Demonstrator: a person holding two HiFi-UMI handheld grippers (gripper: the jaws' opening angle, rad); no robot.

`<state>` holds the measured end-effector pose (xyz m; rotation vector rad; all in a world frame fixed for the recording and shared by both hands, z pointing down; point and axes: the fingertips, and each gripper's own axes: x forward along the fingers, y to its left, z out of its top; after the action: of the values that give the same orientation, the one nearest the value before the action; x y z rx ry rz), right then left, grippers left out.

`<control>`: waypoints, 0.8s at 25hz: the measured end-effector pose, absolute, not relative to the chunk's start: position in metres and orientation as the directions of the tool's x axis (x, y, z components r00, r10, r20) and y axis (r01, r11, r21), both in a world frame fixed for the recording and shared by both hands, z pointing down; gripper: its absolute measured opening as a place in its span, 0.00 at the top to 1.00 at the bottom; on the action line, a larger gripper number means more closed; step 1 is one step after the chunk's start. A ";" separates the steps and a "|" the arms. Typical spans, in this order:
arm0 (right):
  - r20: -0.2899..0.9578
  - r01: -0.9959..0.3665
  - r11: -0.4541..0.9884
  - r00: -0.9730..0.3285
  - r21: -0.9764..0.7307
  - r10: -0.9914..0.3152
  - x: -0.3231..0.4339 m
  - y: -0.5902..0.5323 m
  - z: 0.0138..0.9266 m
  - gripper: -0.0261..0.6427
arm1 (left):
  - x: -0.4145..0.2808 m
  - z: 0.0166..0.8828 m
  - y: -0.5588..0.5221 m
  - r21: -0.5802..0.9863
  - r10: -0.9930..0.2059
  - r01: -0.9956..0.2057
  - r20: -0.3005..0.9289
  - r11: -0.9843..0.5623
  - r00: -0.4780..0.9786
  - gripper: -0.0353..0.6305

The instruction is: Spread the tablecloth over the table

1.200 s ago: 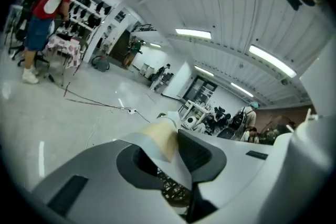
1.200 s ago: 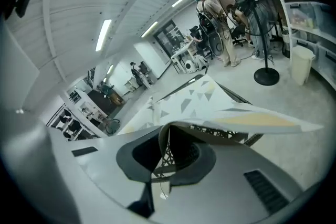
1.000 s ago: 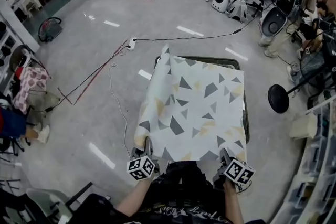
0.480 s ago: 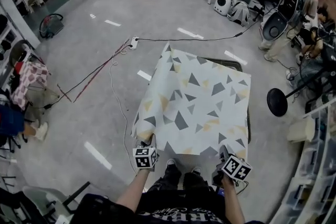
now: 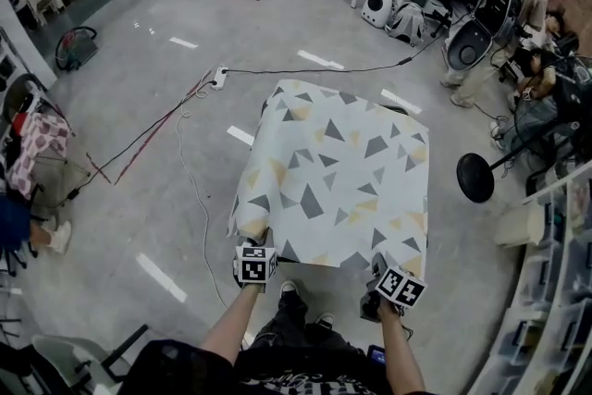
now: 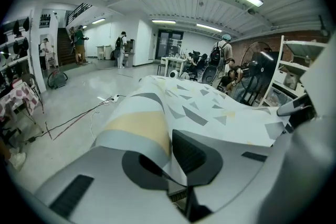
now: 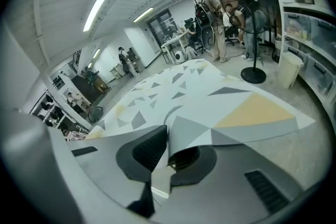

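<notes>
The tablecloth (image 5: pixel 333 180) sits in the middle of the head view. It is white with grey and yellow triangles. It lies over the table and hides almost all of it. Only a thin dark bit of the table (image 5: pixel 400 109) peeks out at the far edge. The left side of the cloth hangs down in a soft roll.

The left gripper (image 5: pixel 249 245) is at the bottom of the frame, left of the middle. It pinches the near left corner of the cloth. In the left gripper view its jaws are squeezed tight on the cloth edge.

The right gripper (image 5: pixel 380 265) is at the bottom, right of the middle. It holds the near right corner. In the right gripper view its jaws are nearly closed, and a curled bit of cloth is pinched between them.

A black cable (image 5: pixel 305 69) runs over the grey floor above the table. A round black stand base (image 5: pixel 474 178) is at the right.
</notes>
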<state>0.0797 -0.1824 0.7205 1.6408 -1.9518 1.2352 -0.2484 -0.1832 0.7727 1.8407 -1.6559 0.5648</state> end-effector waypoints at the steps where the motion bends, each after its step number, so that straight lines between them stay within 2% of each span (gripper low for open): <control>1: 0.706 -0.905 -0.047 -0.297 -0.422 -0.643 0.080 -0.178 0.729 0.91 | -0.247 0.776 -0.183 0.147 -0.731 -0.988 0.669 -0.049 0.135 0.89; 9: 0.727 -0.808 -0.198 -0.356 -0.555 -0.588 0.095 -0.154 0.775 0.86 | -0.241 0.797 -0.175 0.143 -0.672 -0.988 0.727 -0.050 0.140 0.87; 10: 0.735 -0.805 -0.210 -0.355 -0.554 -0.578 0.096 -0.148 0.779 0.83 | -0.240 0.801 -0.170 0.155 -0.644 -0.987 0.752 -0.037 0.142 0.80; 12: 0.755 -0.810 -0.224 -0.354 -0.542 -0.552 0.100 -0.135 0.784 0.72 | -0.240 0.810 -0.156 0.163 -0.582 -0.987 0.803 0.006 0.129 0.54; 13: 0.766 -0.814 -0.226 -0.353 -0.535 -0.538 0.102 -0.126 0.787 0.70 | -0.240 0.813 -0.147 0.160 -0.562 -0.987 0.819 0.030 0.115 0.52; 17: 0.767 -0.824 -0.190 -0.375 -0.533 -0.521 0.108 -0.100 0.787 0.71 | -0.235 0.820 -0.117 0.166 -0.566 -0.983 0.820 0.082 0.091 0.52; 20: 0.752 -0.839 -0.124 -0.398 -0.530 -0.526 0.112 -0.091 0.779 0.72 | -0.225 0.815 -0.105 0.168 -0.583 -0.984 0.806 0.065 0.099 0.52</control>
<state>0.1116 -0.0912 0.7795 1.5213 -1.8565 1.5295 -0.2248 -0.1047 0.8150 1.6110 -1.5763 0.6599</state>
